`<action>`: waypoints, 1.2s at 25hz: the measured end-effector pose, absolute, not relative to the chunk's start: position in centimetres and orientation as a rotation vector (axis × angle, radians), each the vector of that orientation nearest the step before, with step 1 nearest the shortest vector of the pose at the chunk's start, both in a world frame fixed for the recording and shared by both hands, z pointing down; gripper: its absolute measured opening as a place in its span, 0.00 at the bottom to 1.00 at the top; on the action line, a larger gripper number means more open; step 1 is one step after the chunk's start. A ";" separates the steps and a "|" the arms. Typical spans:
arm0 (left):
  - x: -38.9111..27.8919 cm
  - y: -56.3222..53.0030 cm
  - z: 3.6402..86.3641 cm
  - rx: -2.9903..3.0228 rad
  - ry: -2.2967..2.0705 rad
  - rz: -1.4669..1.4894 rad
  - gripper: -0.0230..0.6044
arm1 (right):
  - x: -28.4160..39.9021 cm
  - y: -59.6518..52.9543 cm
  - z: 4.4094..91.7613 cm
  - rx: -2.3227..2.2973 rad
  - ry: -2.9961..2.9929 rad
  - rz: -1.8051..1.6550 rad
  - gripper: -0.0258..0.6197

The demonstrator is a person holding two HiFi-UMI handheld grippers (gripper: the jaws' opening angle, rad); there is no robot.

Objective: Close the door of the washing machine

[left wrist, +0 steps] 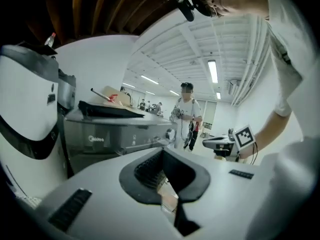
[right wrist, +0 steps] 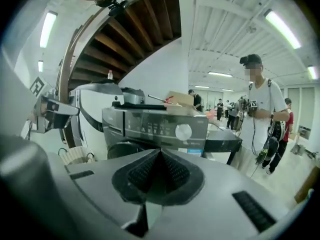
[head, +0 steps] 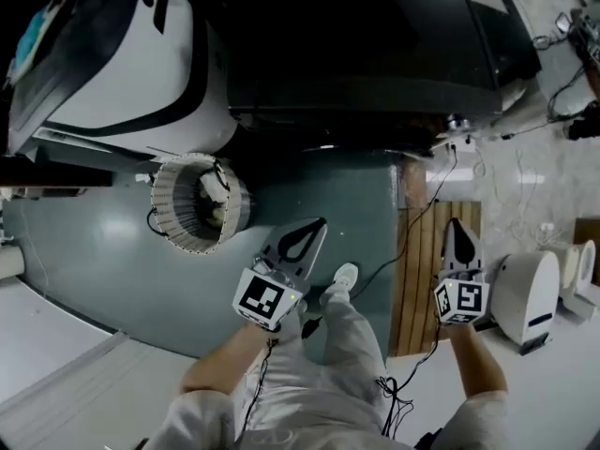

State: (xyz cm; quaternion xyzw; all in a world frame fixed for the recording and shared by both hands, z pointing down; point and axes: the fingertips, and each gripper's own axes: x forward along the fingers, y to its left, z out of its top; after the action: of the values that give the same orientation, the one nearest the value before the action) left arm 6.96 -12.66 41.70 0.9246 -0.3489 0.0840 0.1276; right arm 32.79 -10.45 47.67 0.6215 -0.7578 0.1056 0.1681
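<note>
Both claws near us: left gripper [head: 305,240] and right gripper [head: 457,231] pinched fully together, nothing held. Washing machine [right wrist: 155,126] far ahead, well apart; door unclear in dark front. We judge door rigid, hinged, weighty: push free rim edge.

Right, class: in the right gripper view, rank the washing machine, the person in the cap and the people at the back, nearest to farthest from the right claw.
1. The washing machine, straight ahead of the right claw.
2. The person in the cap, standing off to the right.
3. The people at the back, small, near centre, beyond the machine.
</note>
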 end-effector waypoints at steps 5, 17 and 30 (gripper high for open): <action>1.6 -10.4 32.3 2.702 -1.128 0.206 0.04 | 29.3 -8.0 37.3 1.785 -2.248 0.243 0.06; -4.9 -6.9 16.6 2.831 -1.307 -0.016 0.04 | 24.8 -4.6 19.5 1.870 -2.423 0.000 0.06; -10.2 -2.5 11.2 2.867 -1.438 -0.123 0.04 | 21.8 -1.0 11.5 1.830 -2.520 -0.220 0.06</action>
State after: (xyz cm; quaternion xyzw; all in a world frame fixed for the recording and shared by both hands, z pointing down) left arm -10.19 -2.52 11.17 0.8927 -0.4478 -0.0382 -0.0339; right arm 21.78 -0.98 11.48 0.5860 -0.8072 -0.0704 0.0096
